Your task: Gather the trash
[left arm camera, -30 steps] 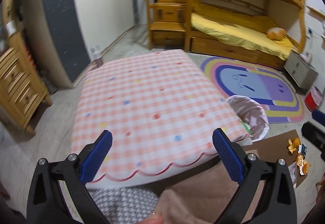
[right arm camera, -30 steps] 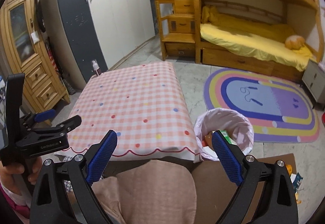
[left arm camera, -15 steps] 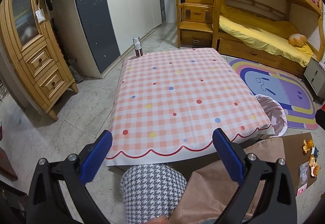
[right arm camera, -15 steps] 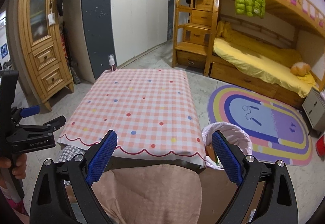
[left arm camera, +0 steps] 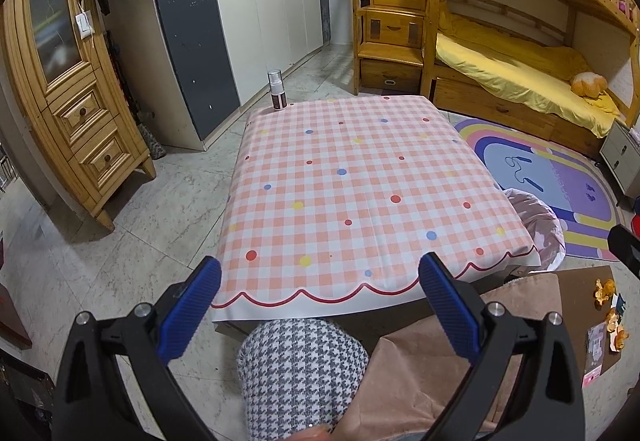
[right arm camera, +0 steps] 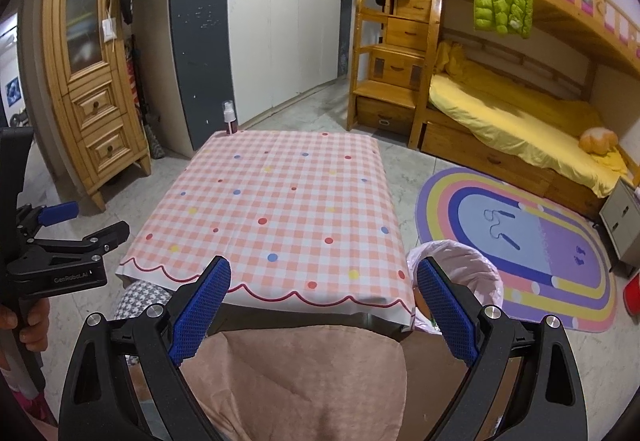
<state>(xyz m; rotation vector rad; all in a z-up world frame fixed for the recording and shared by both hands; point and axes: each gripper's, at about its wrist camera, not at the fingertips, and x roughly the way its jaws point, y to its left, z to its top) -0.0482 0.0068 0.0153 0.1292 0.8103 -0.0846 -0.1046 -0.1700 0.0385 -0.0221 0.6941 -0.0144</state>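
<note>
A low table with a pink checked cloth (left arm camera: 360, 193) fills the middle of both views (right arm camera: 280, 217). A bin lined with a pink bag (right arm camera: 460, 273) stands at its right side, also in the left wrist view (left arm camera: 540, 229). Orange peel scraps and wrappers (left arm camera: 608, 317) lie on brown cardboard on the floor at the right. My left gripper (left arm camera: 318, 307) is open and empty, held back from the table's near edge. My right gripper (right arm camera: 322, 311) is open and empty too. The left gripper also shows from the side in the right wrist view (right arm camera: 80, 241).
A small spray bottle (left arm camera: 276, 89) stands on the table's far left corner. A wooden cabinet (left arm camera: 60, 89) and wardrobes stand at the left, a bunk bed (left arm camera: 520, 73) at the back right, a rainbow rug (right arm camera: 520, 233) on the floor. My knees lie under the grippers.
Both grippers have pulled back and risen from the table. The views now take in the whole table and more of the room. Both stay open.
</note>
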